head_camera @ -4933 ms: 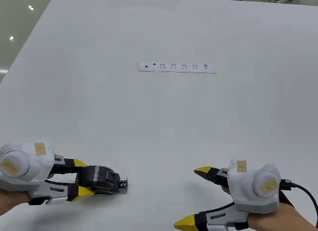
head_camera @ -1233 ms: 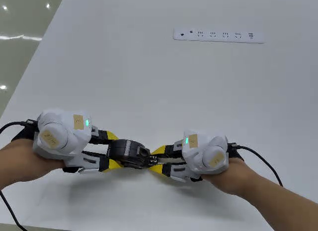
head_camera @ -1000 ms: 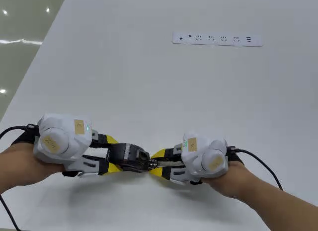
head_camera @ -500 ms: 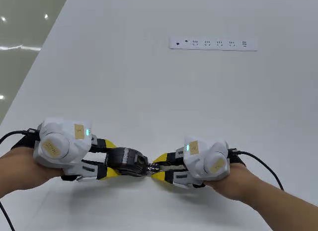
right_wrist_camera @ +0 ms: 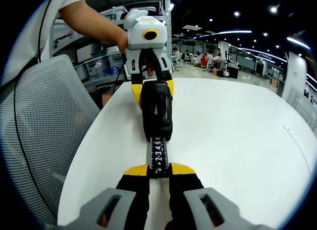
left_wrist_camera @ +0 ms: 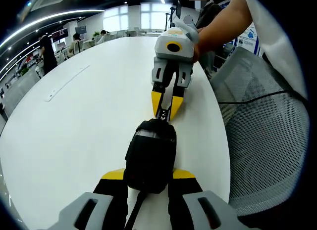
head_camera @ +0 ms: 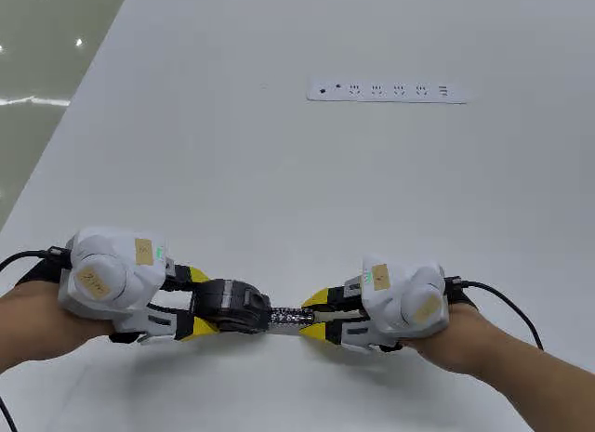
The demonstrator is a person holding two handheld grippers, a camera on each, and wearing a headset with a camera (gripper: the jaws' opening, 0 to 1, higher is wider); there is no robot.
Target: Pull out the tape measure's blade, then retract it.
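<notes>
Barely out, blade (right_wrist_camera: 158,153) pinched by right hand-held gripper (right_wrist_camera: 159,169).

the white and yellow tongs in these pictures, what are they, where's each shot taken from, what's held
A person holds a white and yellow hand-held gripper in each hand. One picture is from a headset camera looking down; the two round ones are from cameras on those hand-held grippers. The left hand-held gripper clamps a black tape measure case; the right hand-held gripper pinches its numbered blade, pulled out a short way. A white power strip lies on the white table.
</notes>
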